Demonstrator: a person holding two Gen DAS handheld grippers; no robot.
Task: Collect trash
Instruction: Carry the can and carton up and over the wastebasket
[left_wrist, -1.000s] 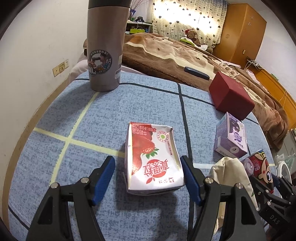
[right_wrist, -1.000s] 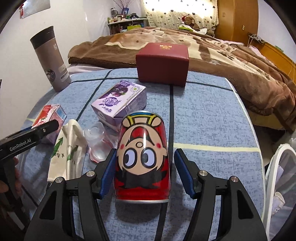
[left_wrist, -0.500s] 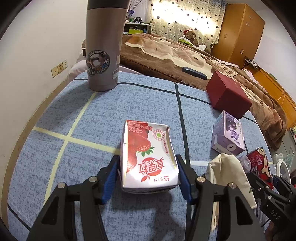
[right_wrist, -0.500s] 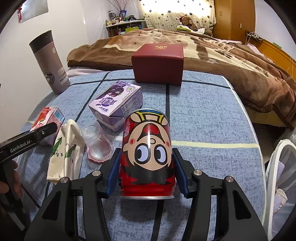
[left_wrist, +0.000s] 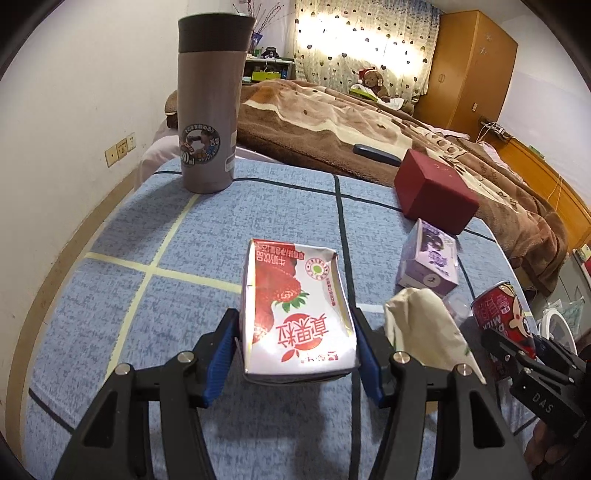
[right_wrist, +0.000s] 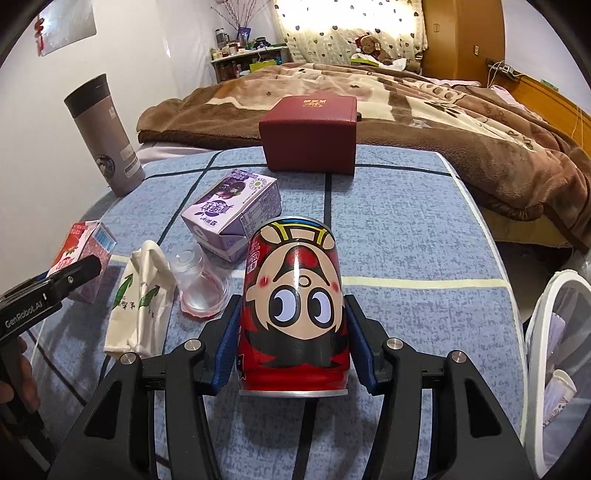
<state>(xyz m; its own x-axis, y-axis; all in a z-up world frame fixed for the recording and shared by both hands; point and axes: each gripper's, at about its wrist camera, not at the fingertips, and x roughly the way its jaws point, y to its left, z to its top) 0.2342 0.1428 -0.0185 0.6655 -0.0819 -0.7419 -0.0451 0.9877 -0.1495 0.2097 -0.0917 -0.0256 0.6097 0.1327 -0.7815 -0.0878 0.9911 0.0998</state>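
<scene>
Left tongs (left_wrist: 295, 350) closed onto strawberry carton (left_wrist: 295, 310) (lifted); right tongs (right_wrist: 291, 339) onto can (right_wrist: 293, 310).

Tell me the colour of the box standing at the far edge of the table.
The box is dark red with a small gold mark on its lid, clearest in the right wrist view.

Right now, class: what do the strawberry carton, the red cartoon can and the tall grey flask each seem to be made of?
Strawberry carton: coated paperboard, seemingly; folded seams, dented corners, slight sheen.
Red cartoon can: thin metal, probably aluminium; glossy print, bare silvery rim.
Tall grey flask: likely brushed or painted steel; matte grey body, darker cap, perhaps plastic.
</scene>
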